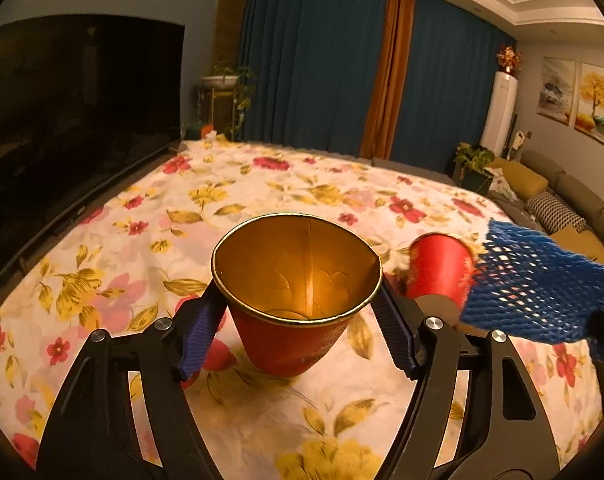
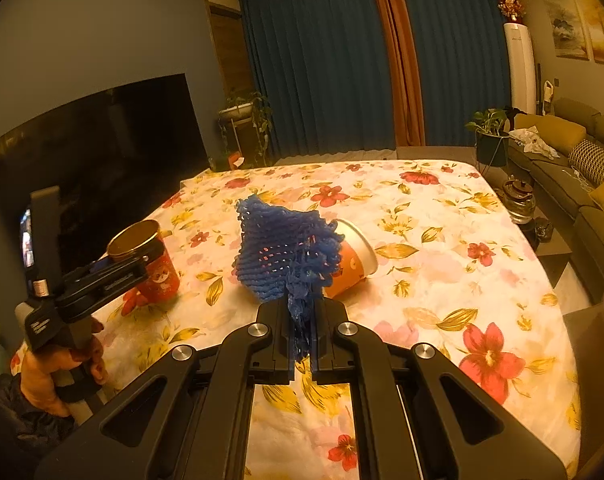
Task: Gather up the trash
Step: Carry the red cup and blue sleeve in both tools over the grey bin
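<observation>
An upright red paper cup (image 1: 293, 344) with a gold inside stands on the flowered tablecloth (image 1: 149, 240). My left gripper (image 1: 297, 296) has its blue pads (image 1: 201, 332) against both sides of the cup just under the rim. The right wrist view shows the same cup (image 2: 161, 276) at the left, inside the left gripper (image 2: 117, 270). My right gripper (image 2: 302, 312) is shut on a bunched blue foam net (image 2: 277, 248), which hangs above the cloth. Behind the net a second red cup (image 2: 354, 260) lies on its side; in the left wrist view this cup (image 1: 438, 272) is beside the net (image 1: 534, 284).
A large dark TV (image 1: 69, 128) runs along the table's left edge. A sofa (image 2: 582, 168) with cushions lines the right, with a kettle (image 2: 518, 200) and potted plant (image 2: 490, 136) beside it. Blue curtains (image 2: 322, 68) hang behind. A person's hand (image 2: 57, 372) grips the left handle.
</observation>
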### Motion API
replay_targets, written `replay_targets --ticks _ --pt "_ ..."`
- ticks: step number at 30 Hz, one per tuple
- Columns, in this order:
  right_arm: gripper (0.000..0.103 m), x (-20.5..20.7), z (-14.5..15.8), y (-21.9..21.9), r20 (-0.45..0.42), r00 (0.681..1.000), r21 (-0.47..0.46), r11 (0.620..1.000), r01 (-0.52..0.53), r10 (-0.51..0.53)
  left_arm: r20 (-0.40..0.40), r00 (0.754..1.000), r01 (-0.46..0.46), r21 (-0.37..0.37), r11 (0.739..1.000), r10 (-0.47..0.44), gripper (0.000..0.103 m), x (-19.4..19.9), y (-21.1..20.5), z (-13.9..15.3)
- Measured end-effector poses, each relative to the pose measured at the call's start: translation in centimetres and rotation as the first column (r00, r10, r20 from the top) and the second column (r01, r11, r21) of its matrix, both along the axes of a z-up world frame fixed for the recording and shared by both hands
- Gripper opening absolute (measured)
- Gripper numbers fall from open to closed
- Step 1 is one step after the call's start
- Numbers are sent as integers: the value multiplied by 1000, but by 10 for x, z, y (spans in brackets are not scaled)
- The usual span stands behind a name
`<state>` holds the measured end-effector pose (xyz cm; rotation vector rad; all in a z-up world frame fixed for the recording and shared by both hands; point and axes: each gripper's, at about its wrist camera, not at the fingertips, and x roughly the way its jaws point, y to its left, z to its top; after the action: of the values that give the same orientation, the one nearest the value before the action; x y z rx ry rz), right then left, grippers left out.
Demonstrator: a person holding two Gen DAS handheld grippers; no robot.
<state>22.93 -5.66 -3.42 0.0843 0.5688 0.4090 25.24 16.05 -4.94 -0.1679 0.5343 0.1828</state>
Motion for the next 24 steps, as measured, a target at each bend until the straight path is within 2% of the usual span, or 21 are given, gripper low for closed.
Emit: replay_targets --ticks 7,13,20,24 --pt "6 -17 12 -23 29 999 12 1000 29 -29 52 997 50 20 999 -51 70 -29 -29 23" --pt "6 -35 19 -52 50 996 23 997 74 -75 84 987 132 31 991 -134 70 -49 -66 39" --pt "6 -61 26 -98 73 986 31 988 150 -152 111 964 239 42 970 -242 70 -63 -122 50" --pt "6 -74 30 -127 83 976 33 979 202 -204 124 942 310 45 950 -313 70 -68 -160 54"
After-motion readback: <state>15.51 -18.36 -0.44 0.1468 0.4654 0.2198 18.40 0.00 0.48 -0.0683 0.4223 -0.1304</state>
